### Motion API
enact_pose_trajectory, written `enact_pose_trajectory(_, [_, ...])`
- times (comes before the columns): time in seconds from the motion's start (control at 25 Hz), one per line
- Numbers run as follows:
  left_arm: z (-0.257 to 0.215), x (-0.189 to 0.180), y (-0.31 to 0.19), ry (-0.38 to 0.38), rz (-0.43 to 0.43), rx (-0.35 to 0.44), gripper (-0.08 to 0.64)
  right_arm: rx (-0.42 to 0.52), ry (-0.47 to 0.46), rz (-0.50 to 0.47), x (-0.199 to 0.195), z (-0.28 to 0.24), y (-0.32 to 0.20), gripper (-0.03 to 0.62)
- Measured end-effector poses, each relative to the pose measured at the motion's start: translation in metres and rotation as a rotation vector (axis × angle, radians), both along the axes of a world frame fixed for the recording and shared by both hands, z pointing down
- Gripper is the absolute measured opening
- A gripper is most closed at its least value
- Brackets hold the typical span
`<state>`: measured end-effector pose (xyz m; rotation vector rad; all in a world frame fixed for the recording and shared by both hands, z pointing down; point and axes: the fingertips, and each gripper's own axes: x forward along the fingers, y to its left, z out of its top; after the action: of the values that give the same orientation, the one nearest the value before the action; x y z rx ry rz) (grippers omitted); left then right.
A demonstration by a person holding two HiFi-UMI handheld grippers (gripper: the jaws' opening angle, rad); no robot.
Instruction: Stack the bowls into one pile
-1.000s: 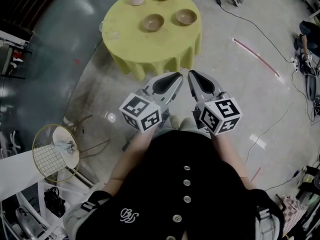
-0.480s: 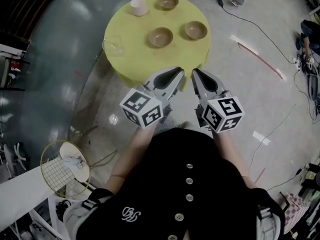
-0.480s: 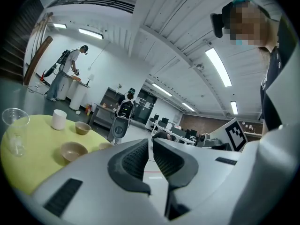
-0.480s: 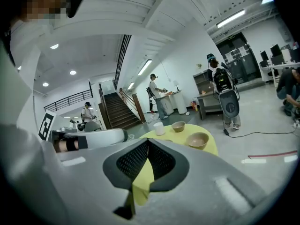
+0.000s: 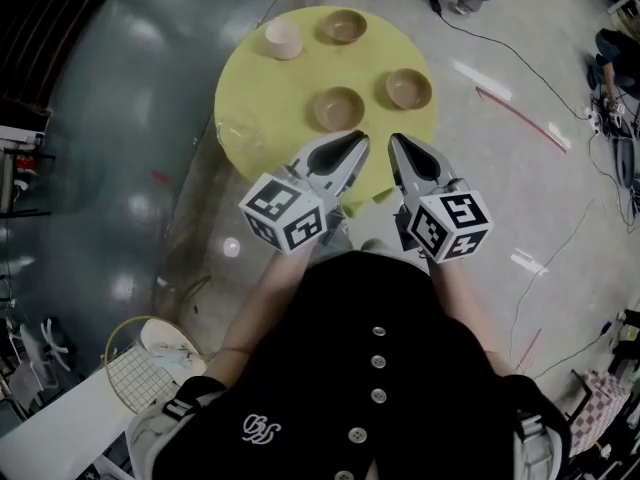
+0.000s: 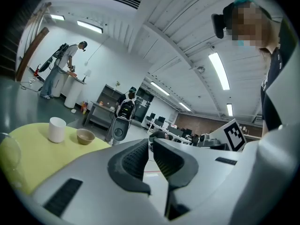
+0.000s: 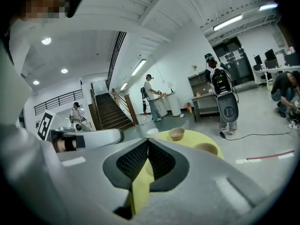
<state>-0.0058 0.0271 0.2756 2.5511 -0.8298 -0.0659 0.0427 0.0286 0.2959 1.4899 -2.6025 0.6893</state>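
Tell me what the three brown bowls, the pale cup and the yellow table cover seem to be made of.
Three brown round bowls: wood or matt ceramic. Their tan colour is even with little shine, but they are too small to decide.
Pale plain cup: probably ceramic or plastic, since it looks opaque and smooth.
Yellow table cover: likely cloth. It is matt, without glare, and reaches over the round edge.
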Motion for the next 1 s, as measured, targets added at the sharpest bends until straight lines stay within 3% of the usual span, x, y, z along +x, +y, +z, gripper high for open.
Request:
enact_pose_trajectory(0.4, [0.006, -0.023, -0.055, -0.006, 0.057, -0.004, 0.040, 0.004, 0.005, 0.040, -0.029, 0.004, -0.051, 0.000])
enact_pose_trajectory(1.0, [0.024, -0.026, -0.072, 0.019, 0.084, -0.068, 0.040, -0.066, 0.026, 0.073, -0.027, 0.020, -0.066, 0.000])
